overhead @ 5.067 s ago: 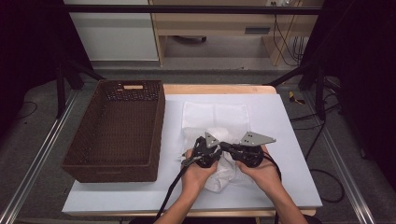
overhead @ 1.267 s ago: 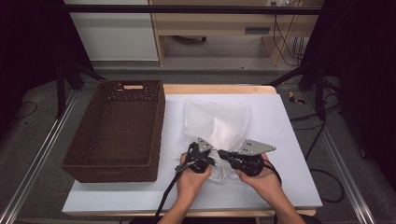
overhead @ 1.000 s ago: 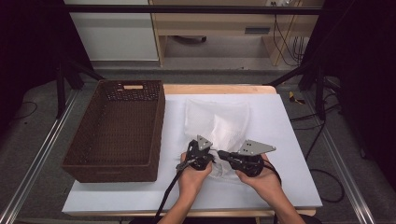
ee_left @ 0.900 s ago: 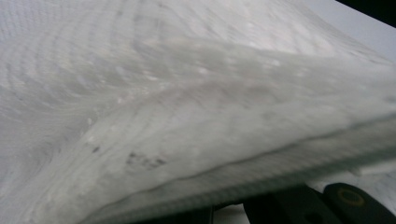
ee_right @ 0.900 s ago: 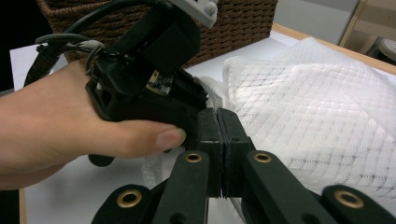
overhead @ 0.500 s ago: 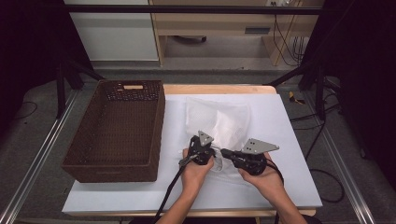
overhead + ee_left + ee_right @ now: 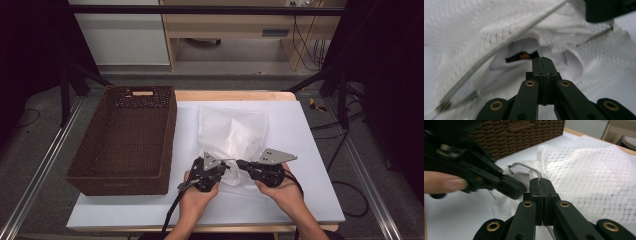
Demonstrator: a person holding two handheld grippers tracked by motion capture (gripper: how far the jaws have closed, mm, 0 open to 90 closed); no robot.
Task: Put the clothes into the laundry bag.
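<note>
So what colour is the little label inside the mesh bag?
Black with orange lettering; the label shows best in the left gripper view.

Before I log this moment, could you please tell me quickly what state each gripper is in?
Left gripper: closed, pinching the white garment inside the white mesh zip-up bag.
Right gripper: closed on the bag's zipper edge.

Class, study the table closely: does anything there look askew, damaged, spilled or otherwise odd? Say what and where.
Nothing is spilled or damaged. The white mesh bag lies rumpled beside the brown basket, its zipped mouth gaping over a white garment inside. The left gripper and right gripper meet at that opening, jaws closed.
</note>
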